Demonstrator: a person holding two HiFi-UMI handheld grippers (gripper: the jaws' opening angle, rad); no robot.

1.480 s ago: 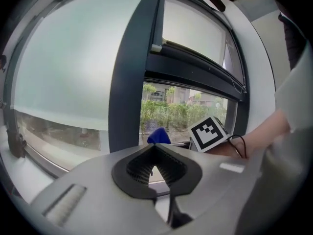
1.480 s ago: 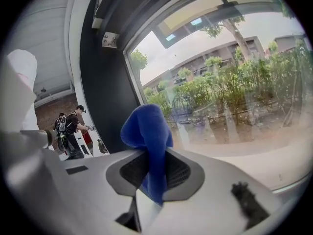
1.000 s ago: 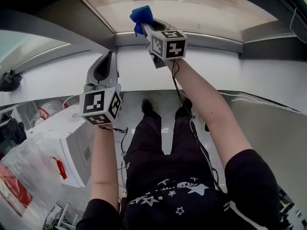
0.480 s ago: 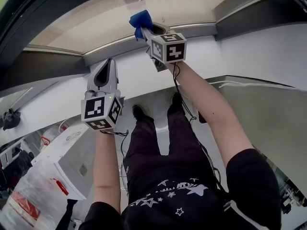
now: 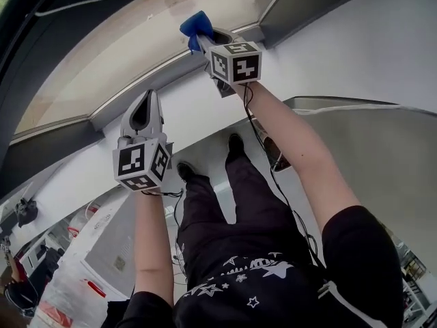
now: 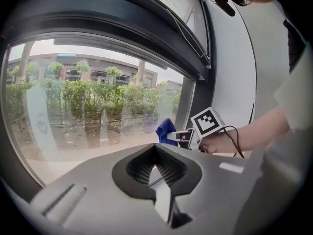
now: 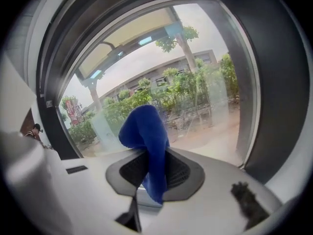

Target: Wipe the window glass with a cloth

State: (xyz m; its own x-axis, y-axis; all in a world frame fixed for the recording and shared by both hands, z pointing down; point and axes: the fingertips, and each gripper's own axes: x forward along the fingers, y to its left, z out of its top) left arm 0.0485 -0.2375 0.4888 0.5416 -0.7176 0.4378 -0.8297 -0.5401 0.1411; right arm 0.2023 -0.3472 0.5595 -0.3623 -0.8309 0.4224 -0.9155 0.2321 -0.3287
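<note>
**Cloth at the lower edge of the pane, close to the right-hand post**

The right gripper (image 5: 203, 39) was clamped on a blue cloth (image 5: 197, 24), whose bunched top stood up from the jaws while a tail hung down between them (image 7: 145, 131). The cloth sat at the bottom of the window glass (image 5: 130, 53), just above the grey sill (image 5: 157, 72) and near the dark frame post (image 5: 290, 5) that bounds the glass on the right. No view settled whether fabric actually touched the glass.

The left gripper (image 5: 146, 100) hung below the glass against the white wall (image 5: 205, 108), jaws together with nothing in them (image 6: 157, 170). From its view the cloth (image 6: 166, 129) showed just beside the post. Shrubs (image 6: 98, 94) stood beyond the glass.

Well below the glass were the person's legs (image 5: 232, 203) and a white cabinet (image 5: 102, 241). A cable (image 5: 263, 152) trailed along the right forearm.

Against the picture a second before, the head had swung, so the glass lay tilted across the view. The cloth had travelled along the lower edge towards the post, and the left gripper stayed shut beneath the sill.
</note>
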